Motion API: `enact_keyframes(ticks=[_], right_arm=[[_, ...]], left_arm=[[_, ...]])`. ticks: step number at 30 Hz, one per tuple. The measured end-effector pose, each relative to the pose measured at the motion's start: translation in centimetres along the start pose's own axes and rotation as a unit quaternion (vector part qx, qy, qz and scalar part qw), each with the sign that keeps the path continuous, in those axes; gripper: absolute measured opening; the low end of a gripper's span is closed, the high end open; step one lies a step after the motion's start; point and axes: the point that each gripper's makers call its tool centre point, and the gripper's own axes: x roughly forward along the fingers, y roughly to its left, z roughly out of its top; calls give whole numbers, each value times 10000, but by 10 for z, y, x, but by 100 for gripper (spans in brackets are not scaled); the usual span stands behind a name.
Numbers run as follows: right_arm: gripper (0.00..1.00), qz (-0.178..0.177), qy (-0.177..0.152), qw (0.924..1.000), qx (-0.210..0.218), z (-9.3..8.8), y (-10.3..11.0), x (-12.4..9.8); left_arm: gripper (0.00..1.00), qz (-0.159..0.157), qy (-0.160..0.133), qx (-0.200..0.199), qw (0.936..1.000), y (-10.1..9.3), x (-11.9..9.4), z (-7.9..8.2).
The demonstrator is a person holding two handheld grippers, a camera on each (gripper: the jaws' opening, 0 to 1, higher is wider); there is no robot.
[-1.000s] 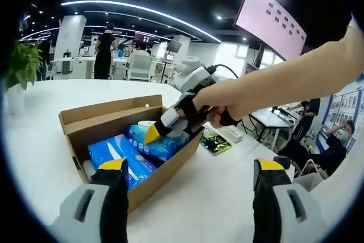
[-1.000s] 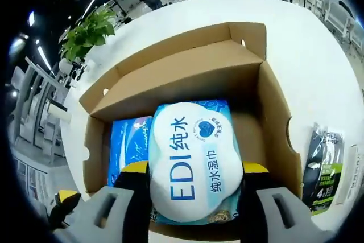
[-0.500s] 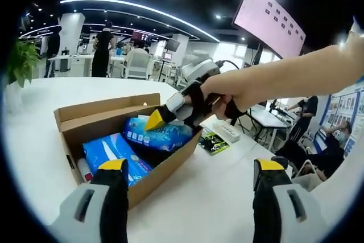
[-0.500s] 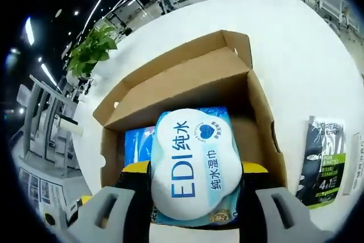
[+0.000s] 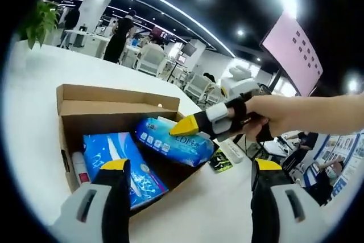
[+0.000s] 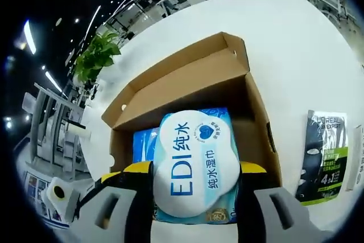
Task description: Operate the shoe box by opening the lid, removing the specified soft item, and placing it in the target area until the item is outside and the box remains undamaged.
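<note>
The brown cardboard shoe box (image 5: 116,109) (image 6: 187,86) stands open on the white table, its lid folded back. My right gripper (image 6: 196,176) is shut on a light blue pack of wet wipes (image 6: 196,166), held above the box's inside. In the left gripper view that same pack (image 5: 173,140) hangs over the box, pinched by the right gripper's yellow tip (image 5: 190,124) in a person's hand. A darker blue soft pack (image 5: 122,163) (image 6: 143,140) lies inside the box. My left gripper (image 5: 187,169) is open near the box's front side, with nothing between its fingers.
A dark green and black packet (image 6: 324,155) (image 5: 220,161) lies on the table beside the box. A potted plant (image 6: 96,55) stands at the table's far edge. A small bottle (image 5: 79,166) sits in the box's left end. People and desks fill the room behind.
The right gripper has lifted the wet wipes pack a little higher out of the box. The left gripper's view has swung lower and closer to the box.
</note>
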Motion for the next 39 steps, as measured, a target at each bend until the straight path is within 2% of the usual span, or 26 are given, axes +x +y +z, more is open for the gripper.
enact_keyframes(ticks=[5, 9, 11, 14, 16, 17, 18, 21, 25, 27, 28, 29, 32, 33, 36, 39], right_arm=[[53, 242, -113, 9995, 169, 4, 7, -6], [53, 437, -191, 9988, 136, 7, 15, -16], [53, 522, -235, 9983, 94, 7, 18, -22], [53, 643, -306, 9975, 28, 5, 22, -29], [53, 759, -300, 9966, -89, 0, 29, -36], [53, 841, -367, 9957, -138, -1, 31, -38], [53, 882, -391, 9952, -151, -2, 31, -39], [53, 989, -430, 9941, -129, -9, 31, -41], [53, 1080, -457, 9927, -266, -17, 35, -46], [53, 1141, -485, 9918, -295, -18, 39, -49], [53, 1159, -493, 9917, -256, -20, 38, -51], [53, 1180, -504, 9914, -247, -21, 39, -52], [54, 1222, -488, 9901, -493, -31, 43, -54], [54, 1252, -452, 9897, -517, -34, 45, -55], [54, 1309, -564, 9880, -588, -37, 51, -58], [54, 1007, -575, 9853, -1252, -38, 51, -60]], left_arm=[[88, -108, -89, -612, 9980, 6, 12, 4], [87, -254, -305, -1075, 9934, 8, 17, 14], [87, -360, -314, -1281, 9906, 8, 20, 15], [84, -518, -321, -1618, 9849, 7, 23, 17], [80, -766, -540, -1919, 9769, 3, 23, 26], [78, -862, -572, -2286, 9680, 2, 23, 29], [77, -868, -597, -2358, 9661, 3, 24, 31], [77, -800, -590, -2282, 9685, 8, 30, 31], [77, -785, -448, -2532, 9632, 11, 39, 23], [77, -821, -334, -2536, 9632, 7, 41, 17], [78, -794, -387, -2676, 9595, 9, 43, 19], [76, -858, -384, -2726, 9575, 7, 43, 20], [54, -825, -512, -2474, 9640, 9, 42, 25], [52, -740, -425, -2568, 9627, 9, 41, 23], [51, -781, -501, -2659, 9595, 6, 42, 26], [51, -740, -429, -2694, 9592, 1, 42, 23]])
